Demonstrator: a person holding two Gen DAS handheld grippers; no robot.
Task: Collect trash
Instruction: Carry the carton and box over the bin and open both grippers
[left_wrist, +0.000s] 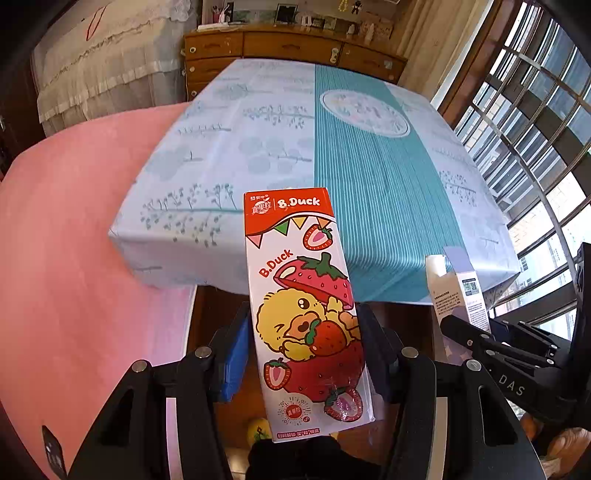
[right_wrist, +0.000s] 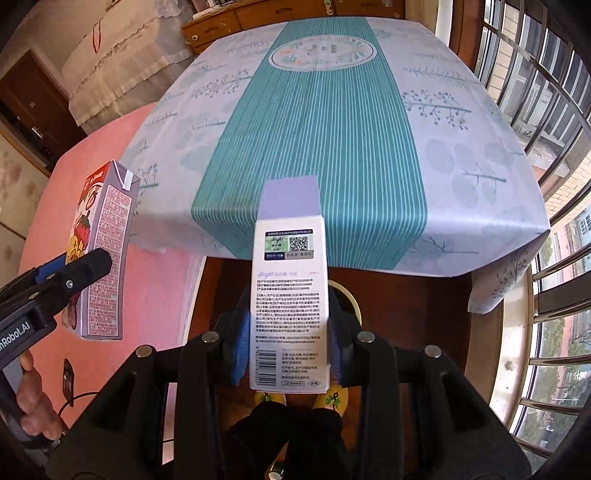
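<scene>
Holding both cartons clear of the table, I see my left gripper (left_wrist: 306, 354) clamped on the tall red-and-white cardboard drink carton printed with a yellow duck and strawberries (left_wrist: 304, 314) — its blue pads press the carton's two sides, low in the centre of the left wrist view. The same carton shows at the left edge of the right wrist view, side panel of small print facing the lens.

My right gripper (right_wrist: 290, 332) grips a narrow white cardboard box with a lilac top flap, a code label and a barcode (right_wrist: 290, 288), dead centre in its own view and upright between the pads. In the left wrist view that box sits at the lower right.

Above both in frame spreads the table under a pale blue cloth with a teal striped band (right_wrist: 461, 166); a pink fabric surface (left_wrist: 74, 240) fills the left side. Below the box — yellow patterned slippers (right_wrist: 334, 400) on dark wooden floor.
</scene>
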